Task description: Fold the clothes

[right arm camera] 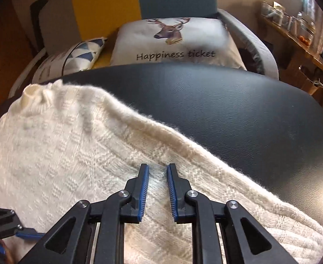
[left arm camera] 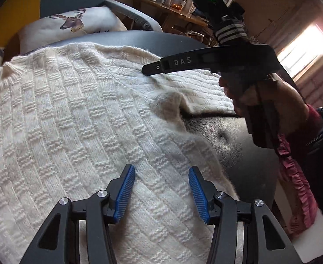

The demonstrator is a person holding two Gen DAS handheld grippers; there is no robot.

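On the black padded surface (right arm camera: 227,101): one cream knit sweater (left arm camera: 73,114), laid flat, basket-weave pattern up, covering the near and left part. One sleeve (right arm camera: 205,165) folded across the body, its fuzzy edge running diagonally from upper left to lower right in the right wrist view. Collar (right arm camera: 31,94) bunched at the far left corner.

Two grippers. Left gripper (left arm camera: 161,189) low over the sweater's body near its right edge, blue pads (left arm camera: 126,193) spread wide, nothing between them. Right gripper (right arm camera: 157,189) over the folded sleeve, jaws drawn narrow with a small gap remaining; knit visible between the pads (right arm camera: 143,193), but whether pinched or merely underneath, cannot tell. Seen from the left wrist view, right gripper (left arm camera: 152,71) tip touching or just above the sweater's far side.

Bare black surface to the right of the sleeve edge and beyond it, a broad stretch up to the far rim. A dimple in the padding (left arm camera: 223,136) just beside the sweater's right edge.

Behind the surface: two cushions, one deer cushion (right arm camera: 172,41) reading "Happiness ticket", one with blue triangles (right arm camera: 82,52). One wooden shelf (right arm camera: 304,44) with jars at far right.
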